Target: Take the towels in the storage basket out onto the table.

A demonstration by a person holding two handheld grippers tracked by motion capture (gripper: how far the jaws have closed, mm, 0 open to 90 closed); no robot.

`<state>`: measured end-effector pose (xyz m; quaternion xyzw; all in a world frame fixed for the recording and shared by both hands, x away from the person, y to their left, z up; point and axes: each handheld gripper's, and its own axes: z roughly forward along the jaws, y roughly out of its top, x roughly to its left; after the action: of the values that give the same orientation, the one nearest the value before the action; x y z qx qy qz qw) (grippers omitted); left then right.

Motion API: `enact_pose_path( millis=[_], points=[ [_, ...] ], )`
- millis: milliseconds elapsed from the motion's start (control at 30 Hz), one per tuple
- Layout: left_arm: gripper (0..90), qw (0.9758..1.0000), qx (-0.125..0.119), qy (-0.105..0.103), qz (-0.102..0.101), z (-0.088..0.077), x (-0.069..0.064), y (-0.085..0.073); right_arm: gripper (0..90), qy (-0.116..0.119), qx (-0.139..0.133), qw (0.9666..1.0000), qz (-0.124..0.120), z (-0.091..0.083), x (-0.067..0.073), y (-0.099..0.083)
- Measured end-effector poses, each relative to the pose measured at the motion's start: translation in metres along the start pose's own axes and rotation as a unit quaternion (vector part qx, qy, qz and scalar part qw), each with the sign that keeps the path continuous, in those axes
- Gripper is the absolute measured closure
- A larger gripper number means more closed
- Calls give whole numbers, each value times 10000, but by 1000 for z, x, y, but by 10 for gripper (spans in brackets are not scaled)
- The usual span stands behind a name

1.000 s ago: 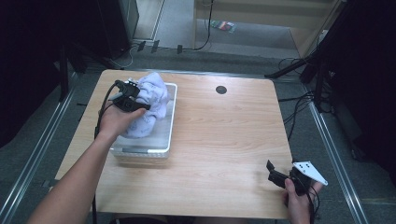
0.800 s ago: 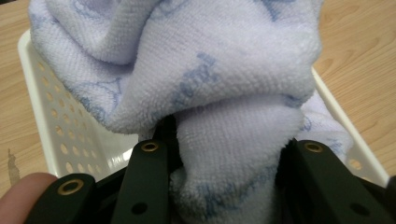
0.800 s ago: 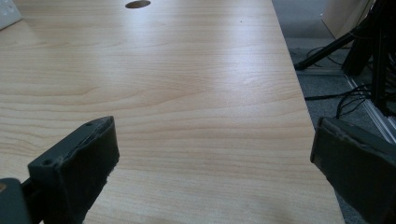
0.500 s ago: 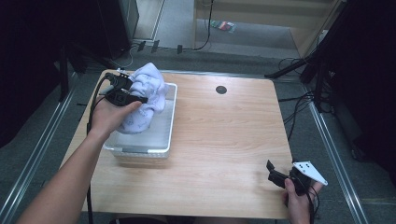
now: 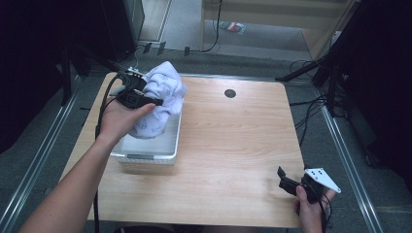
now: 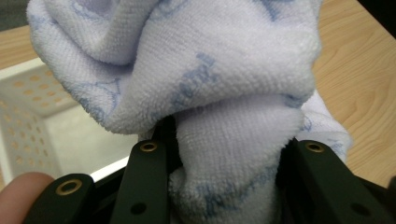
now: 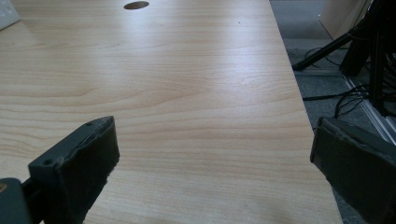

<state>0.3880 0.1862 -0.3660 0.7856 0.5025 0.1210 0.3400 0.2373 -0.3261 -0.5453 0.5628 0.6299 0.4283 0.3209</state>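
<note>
Nearest to you, your right hand (image 5: 311,206) rests at the near right corner of the light wooden table (image 5: 233,145), holding the right gripper (image 5: 285,182) low over the bare boards. Its two black jaws stand wide apart in the right gripper view, with nothing but wood grain between them. Past them, toward the far edge, you can see the small dark round hole (image 7: 136,5) in the table top, and the same hole (image 5: 230,93) sits near the far edge in the high view.

On the left side your forearm runs up from the near edge to your left hand (image 5: 119,119), which holds the left gripper (image 5: 145,99) above the white perforated plastic basket (image 5: 145,156). The basket stands on the left part of the table, its pierced wall (image 6: 28,107) showing pale behind the jaws in the left gripper view. Your left jaws are clamped on the pale lilac terry towel with blue printed marks (image 6: 210,93): a thick fold of it is squeezed between the two black jaws, and the rest bulges above them. In the high view the towel (image 5: 163,94) is bunched into a rounded lump at the far end of the basket, its upper part raised above the rim while its lower folds hang down inside. A fingertip (image 6: 21,196) of yours shows beside the jaws.

A black cable (image 5: 104,104) loops from the left gripper along your wrist. Beyond the table lies grey floor (image 5: 194,29) with cables.
</note>
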Motion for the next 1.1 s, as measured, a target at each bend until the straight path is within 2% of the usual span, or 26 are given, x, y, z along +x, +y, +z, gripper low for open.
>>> enact_pose_path(
  millis=[300,433,600,833,1100],
  points=[
    [625,9994,-44,-279,187,6,-29,14,11,16,8,10000,1,0,0,0],
    [625,9990,21,-362,246,18,-41,16,11,21,-2,10000,6,0,0,0],
    [624,9982,139,-397,417,31,-56,17,11,26,-16,10000,-4,0,0,0],
    [623,9974,207,-498,481,48,-75,20,11,12,18,10000,-24,0,0,0],
    [621,9954,344,-721,535,75,-95,19,11,17,4,10000,3,0,0,0]
  ],
)
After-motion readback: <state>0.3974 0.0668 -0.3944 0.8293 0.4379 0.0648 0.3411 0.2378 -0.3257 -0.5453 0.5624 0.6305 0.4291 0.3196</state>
